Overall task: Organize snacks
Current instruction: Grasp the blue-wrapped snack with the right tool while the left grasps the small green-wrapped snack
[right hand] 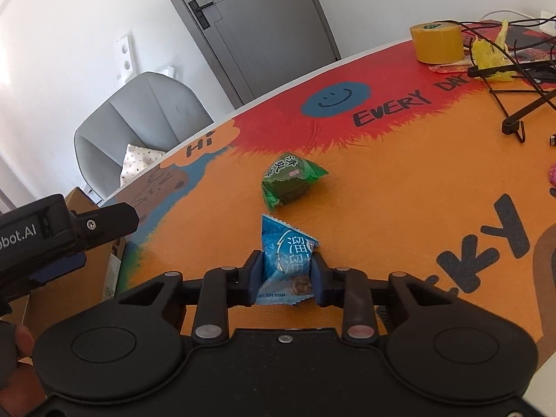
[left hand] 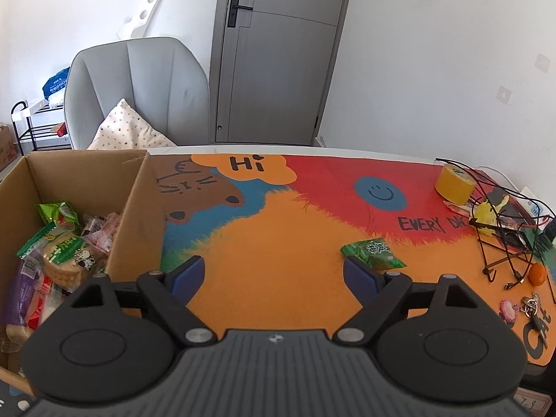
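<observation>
Two snack packets matter here, and the views split them between the two tools.

Left wrist view: the left gripper (left hand: 274, 271) hangs with its blue-padded jaws spread wide and nothing between them, above the orange part of the colourful printed table mat (left hand: 278, 229). A small green foil snack packet (left hand: 373, 253) lies on the mat just beyond the right-hand pad, ahead and to the right of the gap, not inside it. Its long axis runs roughly left to right across the view, slanting a little downward to the right. To the left stands the open brown cardboard box (left hand: 135, 205), already holding a heap of wrapped snacks; its near corner is close beside the left-hand pad. So from this tool the packet lies to the right and the box to the left.

Right wrist view: the right gripper (right hand: 286, 274) is clamped on a blue crinkled plastic snack packet (right hand: 286, 257), the pads pressing its lower part while its pointed top sticks forward. The green foil packet (right hand: 290, 180) rests on the mat straight ahead, near the blue one but apart from it. The left gripper (right hand: 66, 236) shows at the left edge, and the cardboard box (right hand: 78, 196) is partly visible behind it.

Judging from this, the blue packet must travel leftward to reach the box, across the empty left tool, which looks free to take the green packet.
</observation>
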The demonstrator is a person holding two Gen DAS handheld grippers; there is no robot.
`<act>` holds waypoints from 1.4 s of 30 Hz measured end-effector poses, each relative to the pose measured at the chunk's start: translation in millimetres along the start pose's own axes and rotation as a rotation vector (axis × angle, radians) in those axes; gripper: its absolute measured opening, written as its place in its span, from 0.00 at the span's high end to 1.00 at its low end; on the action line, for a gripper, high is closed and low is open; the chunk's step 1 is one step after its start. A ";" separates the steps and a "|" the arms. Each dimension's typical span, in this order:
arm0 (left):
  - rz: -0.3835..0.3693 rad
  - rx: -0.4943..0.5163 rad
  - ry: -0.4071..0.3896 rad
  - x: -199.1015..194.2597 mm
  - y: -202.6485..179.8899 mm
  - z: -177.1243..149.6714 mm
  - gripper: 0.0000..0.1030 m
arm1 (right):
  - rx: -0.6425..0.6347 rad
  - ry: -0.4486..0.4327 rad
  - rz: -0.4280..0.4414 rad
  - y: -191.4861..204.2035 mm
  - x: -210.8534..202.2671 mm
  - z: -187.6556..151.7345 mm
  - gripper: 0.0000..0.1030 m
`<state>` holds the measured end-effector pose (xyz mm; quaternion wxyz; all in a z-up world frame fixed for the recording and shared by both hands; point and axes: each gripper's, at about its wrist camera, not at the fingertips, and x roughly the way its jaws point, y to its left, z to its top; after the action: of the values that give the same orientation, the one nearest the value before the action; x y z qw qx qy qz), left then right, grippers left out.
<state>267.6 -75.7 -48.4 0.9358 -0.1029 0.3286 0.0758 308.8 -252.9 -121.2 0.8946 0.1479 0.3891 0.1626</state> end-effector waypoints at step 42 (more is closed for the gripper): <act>-0.030 0.017 0.100 103.2 -90.3 -6.1 0.17 | 0.159 -0.103 -0.075 -80.1 -20.8 21.4 0.72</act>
<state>362.6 -156.8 -105.2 0.9202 -0.1032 0.3738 0.0538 325.4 -336.7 -125.0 0.9042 0.2120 0.3597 0.0899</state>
